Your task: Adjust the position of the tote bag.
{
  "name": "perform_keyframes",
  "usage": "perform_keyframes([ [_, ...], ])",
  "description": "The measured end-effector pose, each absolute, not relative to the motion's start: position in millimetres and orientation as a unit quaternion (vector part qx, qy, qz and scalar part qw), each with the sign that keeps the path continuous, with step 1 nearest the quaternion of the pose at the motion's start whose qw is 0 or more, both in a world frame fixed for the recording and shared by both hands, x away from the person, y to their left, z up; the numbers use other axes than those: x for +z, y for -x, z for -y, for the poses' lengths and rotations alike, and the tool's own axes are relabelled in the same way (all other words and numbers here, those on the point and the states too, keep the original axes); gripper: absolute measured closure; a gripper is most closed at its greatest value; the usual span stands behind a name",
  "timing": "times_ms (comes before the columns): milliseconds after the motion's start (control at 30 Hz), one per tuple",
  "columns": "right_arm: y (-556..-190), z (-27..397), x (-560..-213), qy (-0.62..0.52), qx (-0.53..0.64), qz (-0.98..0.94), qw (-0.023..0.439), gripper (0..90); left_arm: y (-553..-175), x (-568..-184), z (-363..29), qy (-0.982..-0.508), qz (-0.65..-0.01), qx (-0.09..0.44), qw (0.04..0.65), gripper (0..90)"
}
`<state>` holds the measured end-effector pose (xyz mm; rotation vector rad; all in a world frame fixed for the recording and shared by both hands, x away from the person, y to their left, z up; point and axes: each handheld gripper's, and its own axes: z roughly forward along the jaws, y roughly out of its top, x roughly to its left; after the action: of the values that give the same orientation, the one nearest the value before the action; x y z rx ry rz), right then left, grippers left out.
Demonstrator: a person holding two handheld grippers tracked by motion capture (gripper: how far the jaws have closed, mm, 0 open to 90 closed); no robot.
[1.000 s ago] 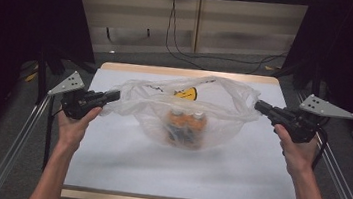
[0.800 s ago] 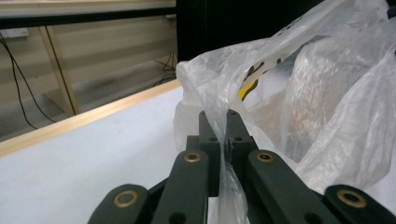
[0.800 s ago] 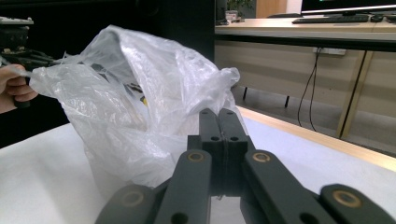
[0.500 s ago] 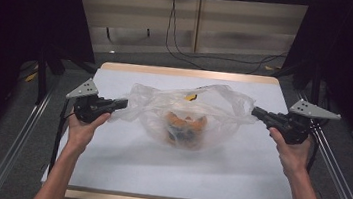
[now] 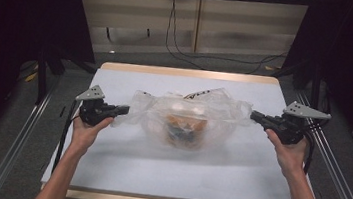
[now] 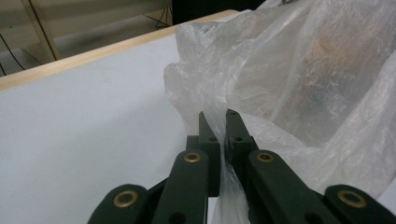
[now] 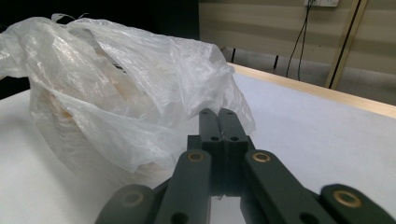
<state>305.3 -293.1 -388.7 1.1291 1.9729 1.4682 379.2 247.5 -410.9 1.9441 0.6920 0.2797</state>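
Observation:
A clear plastic bag (image 5: 188,112) lies in the middle of the white table (image 5: 156,170), with orange things (image 5: 185,127) showing blurred through the film. My left gripper (image 5: 124,109) is shut on the bag's left edge; in the left gripper view the film (image 6: 303,70) runs pinched between the two jaws of that gripper (image 6: 218,122). My right gripper (image 5: 254,116) is at the bag's right edge. Seen in the right gripper view, the right gripper (image 7: 218,116) has its jaws pressed together, with the bag (image 7: 116,84) bunched just beyond the tips and a sliver of film between them.
Metal rails run along the left side (image 5: 17,152) and the right side (image 5: 343,186) of the table. A wooden rim (image 5: 187,73) edges the far side, with cables (image 5: 176,39) on the floor behind it. Dark curtains hang at both sides.
Both hands have come down, the left one also inward. The bag has sunk with them and now sits lower and flatter on the table.

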Motion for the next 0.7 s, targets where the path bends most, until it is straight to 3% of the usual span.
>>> perform_keyframes([
  [700, -301, 299, -415, -0.424, 0.474, -0.744, 0.205, 90.0, -374, -445, -237, -0.859, -0.269, 0.088, 0.426, 88.5],
])
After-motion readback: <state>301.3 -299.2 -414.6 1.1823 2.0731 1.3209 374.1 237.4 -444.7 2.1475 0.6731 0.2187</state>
